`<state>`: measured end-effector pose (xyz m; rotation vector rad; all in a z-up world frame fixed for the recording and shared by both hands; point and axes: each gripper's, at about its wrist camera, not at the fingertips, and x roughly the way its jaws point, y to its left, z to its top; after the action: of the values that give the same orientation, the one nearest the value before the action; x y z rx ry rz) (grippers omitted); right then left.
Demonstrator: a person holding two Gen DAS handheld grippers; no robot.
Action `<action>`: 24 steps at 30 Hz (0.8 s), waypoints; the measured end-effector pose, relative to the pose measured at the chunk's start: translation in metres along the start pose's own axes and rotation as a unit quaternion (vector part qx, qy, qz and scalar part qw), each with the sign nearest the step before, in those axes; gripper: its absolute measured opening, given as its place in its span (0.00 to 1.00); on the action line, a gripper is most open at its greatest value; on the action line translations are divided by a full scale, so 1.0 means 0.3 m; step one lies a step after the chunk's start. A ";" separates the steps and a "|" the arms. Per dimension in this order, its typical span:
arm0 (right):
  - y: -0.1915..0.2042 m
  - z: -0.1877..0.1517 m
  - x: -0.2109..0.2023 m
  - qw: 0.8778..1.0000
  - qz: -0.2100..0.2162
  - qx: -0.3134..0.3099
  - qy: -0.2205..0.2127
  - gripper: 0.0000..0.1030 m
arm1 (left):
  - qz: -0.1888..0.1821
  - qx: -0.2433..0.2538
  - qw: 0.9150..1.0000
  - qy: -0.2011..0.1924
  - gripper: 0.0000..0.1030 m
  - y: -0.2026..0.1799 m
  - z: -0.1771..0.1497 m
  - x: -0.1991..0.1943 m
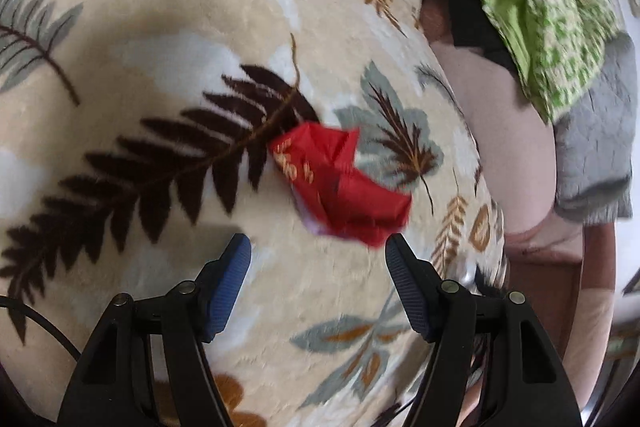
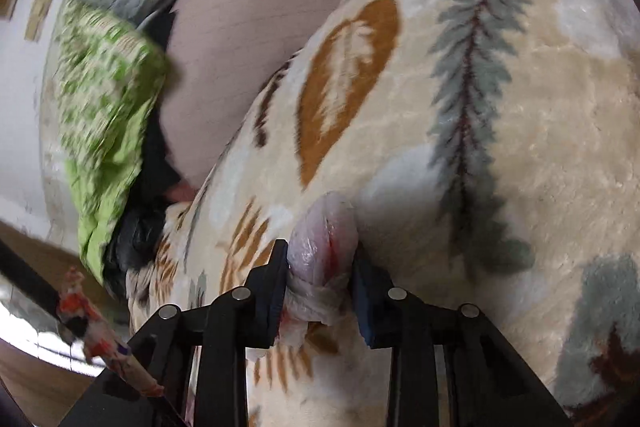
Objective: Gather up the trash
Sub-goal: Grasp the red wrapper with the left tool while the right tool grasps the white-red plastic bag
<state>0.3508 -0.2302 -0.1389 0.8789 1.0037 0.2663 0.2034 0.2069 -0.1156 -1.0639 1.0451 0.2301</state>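
Hovering w/ our left gripper point(image 1: 318, 247) over the leaf-print blanket point(image 1: 160, 27), jaws spread wide & holding nothing; the crumpled red wrapper point(image 1: 340, 187) lies on the blanket just beyond the tips, nearest the right-hand one. Our right gripper point(image 2: 320, 267) is clamped on a wad of clear plastic bag point(image 2: 320, 251) above the same blanket. Green patterned cloth point(image 1: 540, 7) sits off the blanket's edge.

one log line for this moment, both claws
left claw: open, just short of red wrapper on leaf blanket | right claw: shut on clear plastic wad
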 end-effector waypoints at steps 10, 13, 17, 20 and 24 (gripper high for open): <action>0.084 -0.275 -0.363 0.995 0.077 -0.061 -0.029 0.30 | 0.095 0.085 0.991 -0.028 0.65 -0.162 0.005 0.118; 0.062 -0.344 -0.487 0.994 0.080 -0.060 -0.047 0.30 | 0.097 0.115 0.988 -0.034 0.32 -0.180 -0.011 0.121; 0.038 -0.410 -0.642 0.992 0.071 -0.070 -0.078 0.30 | 0.087 0.141 0.986 -0.035 0.27 -0.209 -0.044 0.076; 0.029 -0.456 -0.743 0.990 0.067 -0.069 -0.102 0.30 | 0.061 0.170 0.983 -0.028 0.22 -0.252 -0.111 0.003; 0.030 -0.523 -0.881 0.986 0.061 -0.064 -0.139 0.30 | 0.009 0.234 0.971 -0.057 0.20 -0.353 -0.277 -0.188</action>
<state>0.0810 -0.2934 -0.0055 0.8350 0.6675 0.2981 0.1891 0.1032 -0.0137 -0.6077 0.9441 0.0522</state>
